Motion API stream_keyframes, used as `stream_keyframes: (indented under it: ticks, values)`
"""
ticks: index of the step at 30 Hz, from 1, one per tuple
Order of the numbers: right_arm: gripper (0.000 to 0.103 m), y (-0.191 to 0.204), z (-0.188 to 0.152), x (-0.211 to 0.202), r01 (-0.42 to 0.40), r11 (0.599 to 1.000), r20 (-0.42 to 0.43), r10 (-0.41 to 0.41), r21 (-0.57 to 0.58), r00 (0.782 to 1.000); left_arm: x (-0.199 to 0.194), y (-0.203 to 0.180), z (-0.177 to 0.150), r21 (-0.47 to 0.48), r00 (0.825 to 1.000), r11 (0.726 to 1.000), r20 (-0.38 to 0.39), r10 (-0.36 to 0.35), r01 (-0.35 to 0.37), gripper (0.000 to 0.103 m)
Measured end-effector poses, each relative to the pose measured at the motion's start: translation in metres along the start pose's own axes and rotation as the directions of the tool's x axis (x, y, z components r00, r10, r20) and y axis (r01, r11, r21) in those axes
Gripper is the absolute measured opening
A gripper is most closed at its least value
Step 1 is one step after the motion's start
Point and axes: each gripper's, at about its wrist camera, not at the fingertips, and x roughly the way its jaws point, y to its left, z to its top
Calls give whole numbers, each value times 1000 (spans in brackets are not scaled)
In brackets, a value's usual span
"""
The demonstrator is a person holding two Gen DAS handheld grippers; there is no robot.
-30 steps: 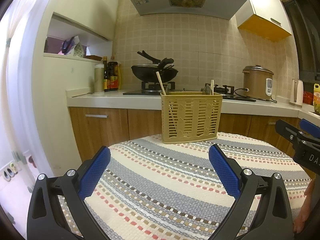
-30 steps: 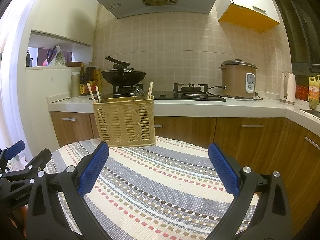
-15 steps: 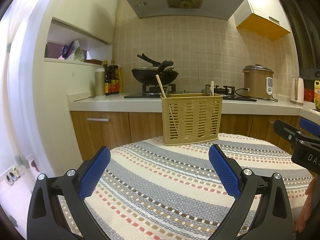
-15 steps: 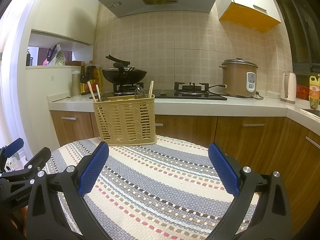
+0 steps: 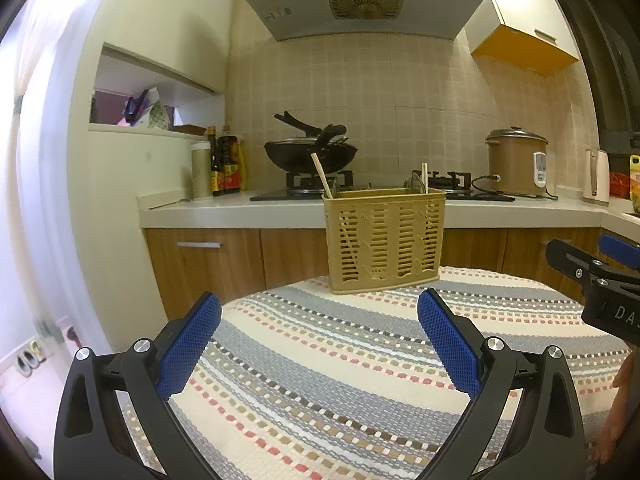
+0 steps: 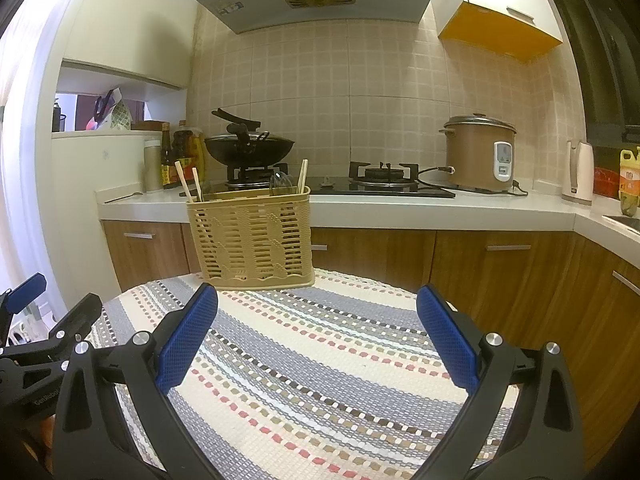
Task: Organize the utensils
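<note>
Left wrist view: the left tongs (image 5: 318, 312) hang spread wide above the striped cloth (image 5: 360, 380), nothing between the blue pads (image 5: 448, 344).
Right wrist view: the right tongs (image 6: 317, 304) are spread just as wide, empty, over the same cloth.
Basket: a tan slotted utensil basket (image 5: 385, 240) stands upright on the far edge of the bench (image 6: 132, 300), ahead of both tongs and well apart from them; from the right tongs it sits ahead and to the left (image 6: 251, 236).
Utensils: chopsticks (image 6: 185, 181) lean out of the basket's left end, another pair (image 6: 302, 176) sticks up at its right end, beside some wire utensil I cannot make out.
Neighbouring tool: the right tongs' black frame shows at the right edge of the left view (image 5: 600, 280).
Behind the basket: a kitchen counter (image 6: 400, 210) with a black wok (image 6: 248, 148) on the hob and a brown rice cooker (image 6: 478, 152).
</note>
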Motion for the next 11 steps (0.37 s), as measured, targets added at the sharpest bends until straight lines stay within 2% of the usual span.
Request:
stream_keyframes:
  ticks: [7,11]
  values:
    - [95,-1,1,-1,4,1000,3,-4,2,1000,4,9,2,-47,998,998,-25,-53,52,96]
    - [95,-3,2,-3,3,1000,9,-3,12,1000,7,10,2,-51,998,997,-35,-54,52,96]
